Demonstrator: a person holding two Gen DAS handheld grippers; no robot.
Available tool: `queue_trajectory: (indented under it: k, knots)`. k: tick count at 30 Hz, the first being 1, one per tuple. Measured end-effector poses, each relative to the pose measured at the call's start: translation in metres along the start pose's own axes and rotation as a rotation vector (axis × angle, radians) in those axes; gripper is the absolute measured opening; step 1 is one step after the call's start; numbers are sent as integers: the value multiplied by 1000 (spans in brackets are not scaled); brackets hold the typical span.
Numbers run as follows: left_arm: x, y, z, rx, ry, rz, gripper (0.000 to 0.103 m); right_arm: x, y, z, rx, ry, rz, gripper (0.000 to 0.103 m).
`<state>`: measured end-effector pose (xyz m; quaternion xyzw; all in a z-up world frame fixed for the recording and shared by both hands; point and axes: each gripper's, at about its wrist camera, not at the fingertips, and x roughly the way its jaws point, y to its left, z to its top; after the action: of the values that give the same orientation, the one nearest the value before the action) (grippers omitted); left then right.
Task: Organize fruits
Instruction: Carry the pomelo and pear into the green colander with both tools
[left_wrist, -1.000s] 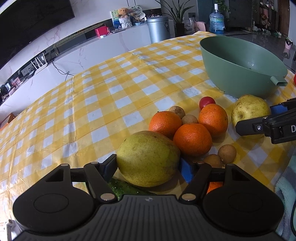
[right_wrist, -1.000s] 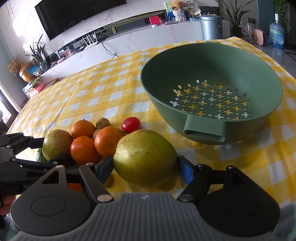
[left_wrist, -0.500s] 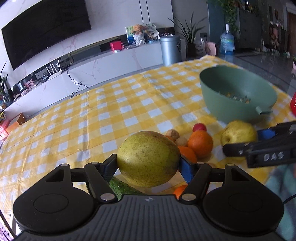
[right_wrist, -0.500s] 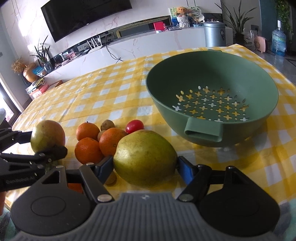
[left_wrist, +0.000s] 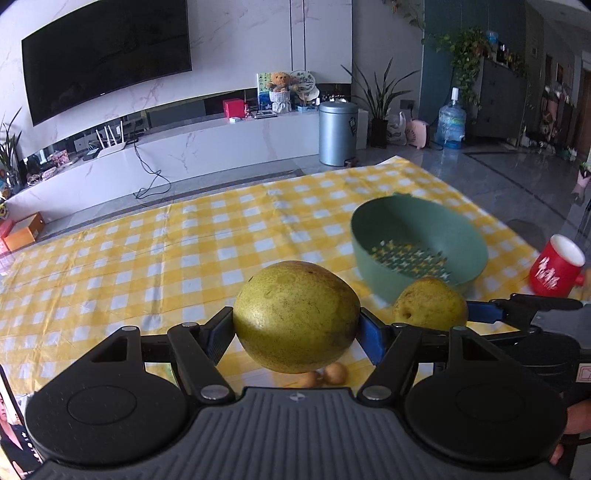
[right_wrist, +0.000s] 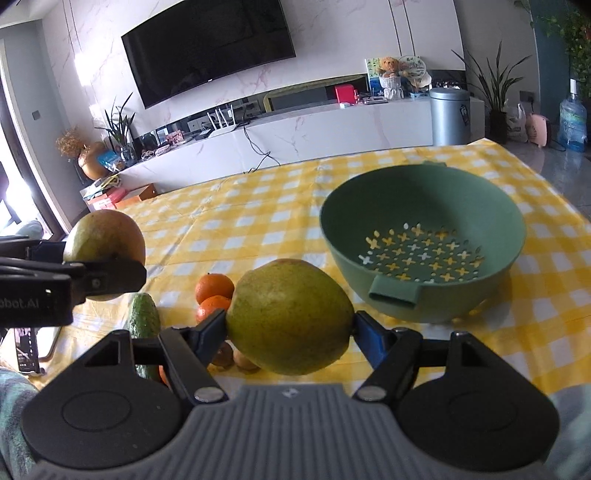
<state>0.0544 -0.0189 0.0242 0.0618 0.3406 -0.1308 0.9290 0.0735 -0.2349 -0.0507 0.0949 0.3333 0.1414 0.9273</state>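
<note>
My left gripper (left_wrist: 295, 330) is shut on a yellow-green pear (left_wrist: 296, 315) and holds it well above the table. My right gripper (right_wrist: 290, 328) is shut on a second pear (right_wrist: 290, 315), also lifted. Each gripper shows in the other's view: the right one with its pear (left_wrist: 430, 304) at the right, the left one with its pear (right_wrist: 104, 240) at the left. The green colander bowl (right_wrist: 461, 299) stands empty on the checked cloth, ahead and to the right. Two oranges (right_wrist: 214, 295), a cucumber (right_wrist: 144, 321) and small brown fruits (right_wrist: 236, 356) lie on the table below.
A red mug (left_wrist: 556, 271) stands at the right edge of the yellow checked tablecloth (left_wrist: 166, 251). A phone (right_wrist: 27, 347) lies at the table's left. Behind the table are a white TV counter and a metal bin (left_wrist: 338, 133).
Both grippers have risen with their pears from table height to well above the pile. The fruits and bowl now look smaller and lower in both views.
</note>
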Motion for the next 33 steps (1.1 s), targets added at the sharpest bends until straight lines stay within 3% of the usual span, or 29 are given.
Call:
queue_trajectory:
  k: [8, 13, 23, 33]
  knots:
    - [-6, -30, 33, 15, -27, -57, 80, -32, -20, 31, -105, -44, -20, 71]
    - [10, -50, 55, 35, -13, -84, 80, -36, -36, 54, -203, -41, -63, 71]
    - [79, -77, 81, 70, 120, -179, 80, -9, -71, 80, -343, 74, -115, 71]
    - [138, -88, 84, 146, 253, -209, 80, 46, -92, 92, -407, 232, -106, 71]
